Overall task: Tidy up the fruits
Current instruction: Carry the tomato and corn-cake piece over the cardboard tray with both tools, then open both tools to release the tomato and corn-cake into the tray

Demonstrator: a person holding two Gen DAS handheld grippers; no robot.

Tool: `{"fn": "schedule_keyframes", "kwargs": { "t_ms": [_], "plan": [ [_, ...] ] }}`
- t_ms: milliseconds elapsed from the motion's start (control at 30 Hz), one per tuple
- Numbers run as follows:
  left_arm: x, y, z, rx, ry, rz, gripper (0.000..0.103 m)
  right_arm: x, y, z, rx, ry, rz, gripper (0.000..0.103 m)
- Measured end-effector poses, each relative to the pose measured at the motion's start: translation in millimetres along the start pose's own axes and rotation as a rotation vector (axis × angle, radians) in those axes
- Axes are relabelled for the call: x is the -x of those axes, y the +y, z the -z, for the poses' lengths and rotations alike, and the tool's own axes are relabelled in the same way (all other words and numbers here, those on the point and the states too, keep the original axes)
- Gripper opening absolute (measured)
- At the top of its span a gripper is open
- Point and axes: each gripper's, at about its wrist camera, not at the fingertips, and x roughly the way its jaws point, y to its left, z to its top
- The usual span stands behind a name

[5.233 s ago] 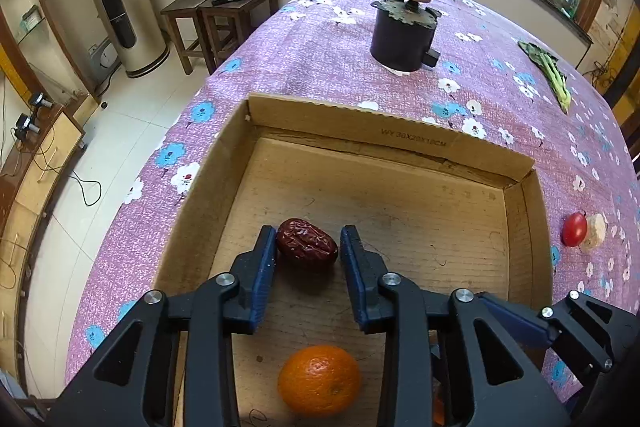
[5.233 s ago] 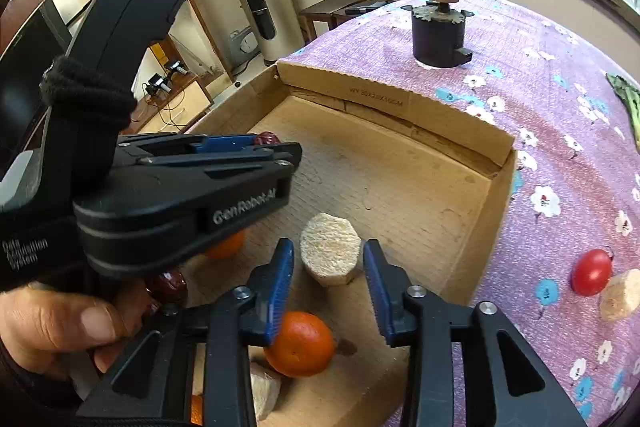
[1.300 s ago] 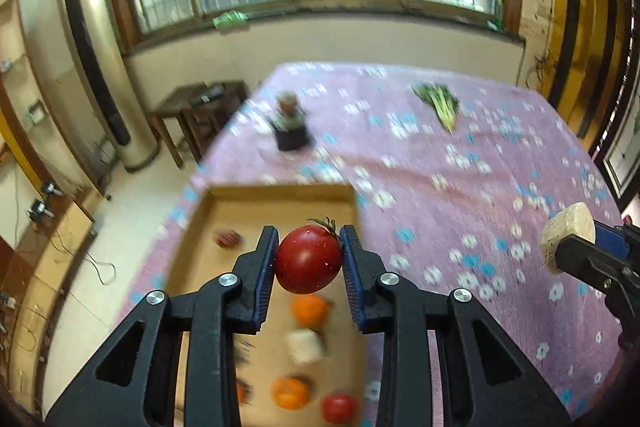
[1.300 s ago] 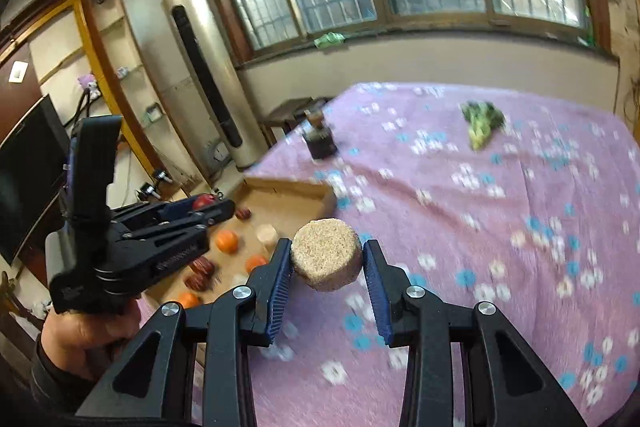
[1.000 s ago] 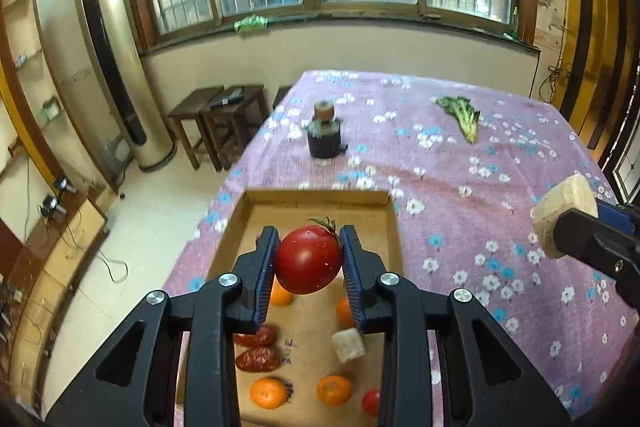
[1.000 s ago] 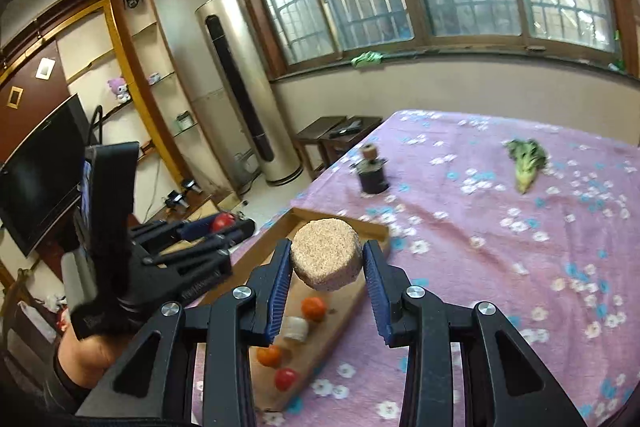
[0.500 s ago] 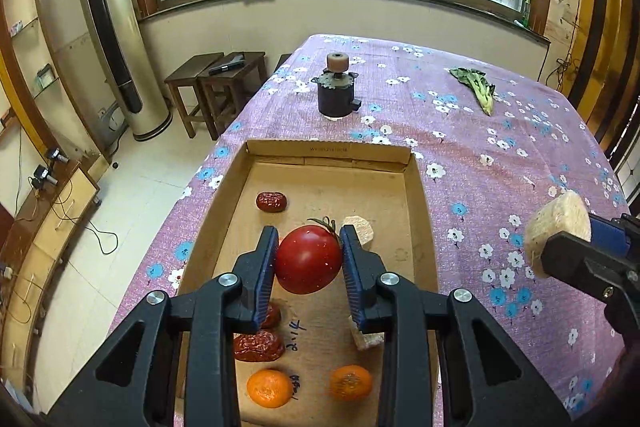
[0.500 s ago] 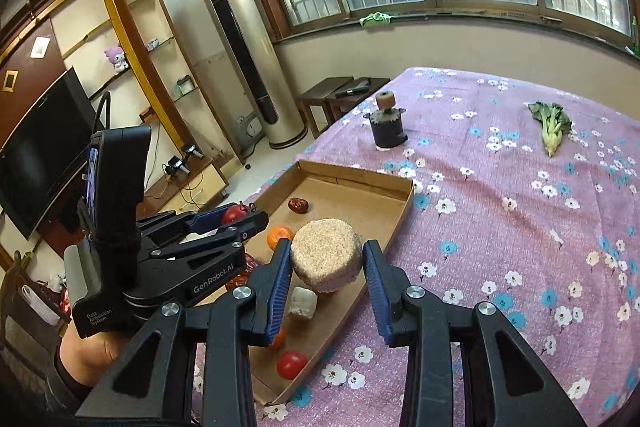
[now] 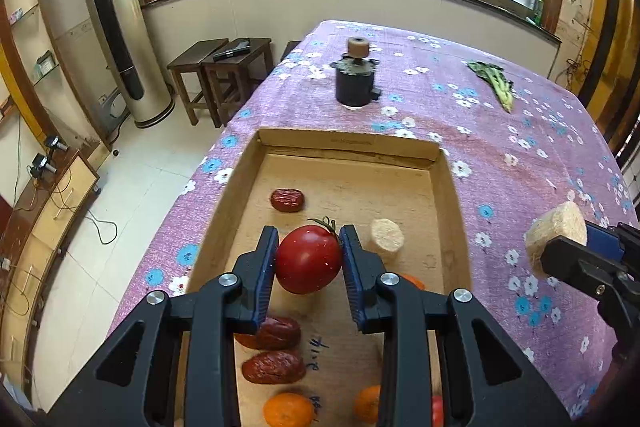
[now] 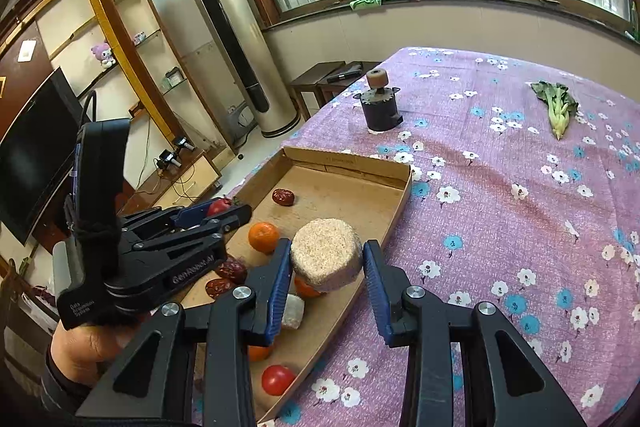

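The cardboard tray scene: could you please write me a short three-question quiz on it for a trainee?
1. True or false: the left gripper is shut on a tomato.
2. What does the right gripper hold? A) an orange B) a pale round fibrous chunk C) a red date
3. Fill in: the leafy green vegetable lies on the flowered purple tablecloth, ____ the cardboard tray.

Key
1. True: both pads press on the tomato, above the tray.
2. B: the pale round fibrous chunk sits between its pads.
3. Outside: it lies well beyond the tray's far wall, near the dark cylindrical motor.
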Motion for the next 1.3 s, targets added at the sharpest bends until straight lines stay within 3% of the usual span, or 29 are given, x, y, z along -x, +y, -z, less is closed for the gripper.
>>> {"fn": "schedule_keyframes", "kwargs": {
  "t_ms": [400,567,800,1100,1300],
  "plan": [
    [-14.3,24.1,-31.2,0.032,-0.014,-0.035,0.029,-27.5,0.9,-34.0,0.02,-0.009,-0.004,0.036],
    [-27.6,23.2,-44.2,0.045,-0.001,-0.006,0.029,-41.2,5.9,-53.4,0.029,-0.018,-0.006,0.036],
    [-58.4,6.5,-46.0,0.043,0.068,0.06,0.029,-82.2,-0.2,-51.6,0.019,0.045,0.01,0.036],
    [-95.9,-3.6,-33.0,-0.005,0.176,0.038,0.029,-133.0,-18.5,-48.1,0.008,0.13,0.034,0.036],
    [-97.8,-2.8,-31.9,-0.027,0.17,0.012,0.029,-161.7,-25.3,-46.2,0.009,0.186,0.047,0.036]
  ]
}}
